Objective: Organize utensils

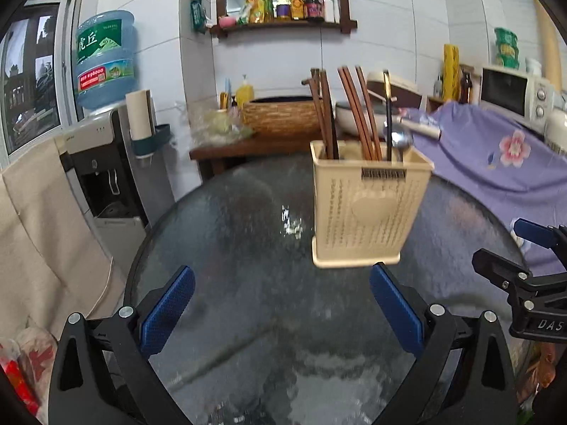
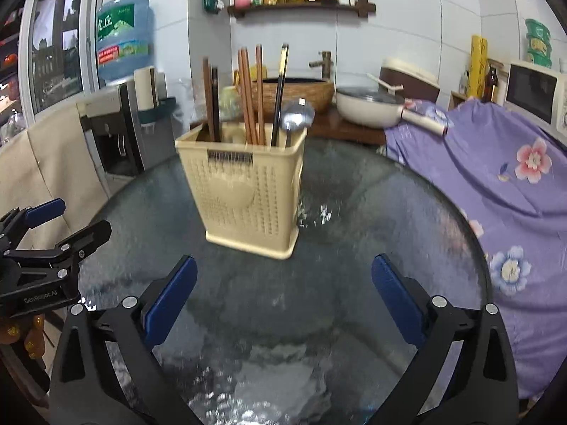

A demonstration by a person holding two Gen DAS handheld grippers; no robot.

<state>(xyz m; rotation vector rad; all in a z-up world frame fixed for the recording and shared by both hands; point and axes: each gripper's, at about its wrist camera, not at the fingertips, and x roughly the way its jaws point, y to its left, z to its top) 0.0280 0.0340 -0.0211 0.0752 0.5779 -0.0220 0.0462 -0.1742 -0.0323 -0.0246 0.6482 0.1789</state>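
A cream perforated utensil basket stands upright on the round dark glass table. Brown chopsticks, a dark chopstick and a metal spoon, bowl end up, stick out of it. My left gripper is wide open over the table, short of the basket, with nothing between its blue pads. My right gripper is also wide open and empty, just in front of the basket. Each gripper shows at the edge of the other's view.
A purple floral cloth covers something right of the table. Behind stand a wooden counter with a woven basin, a white pan, a microwave and a water dispenser. A beige covered chair is at the left.
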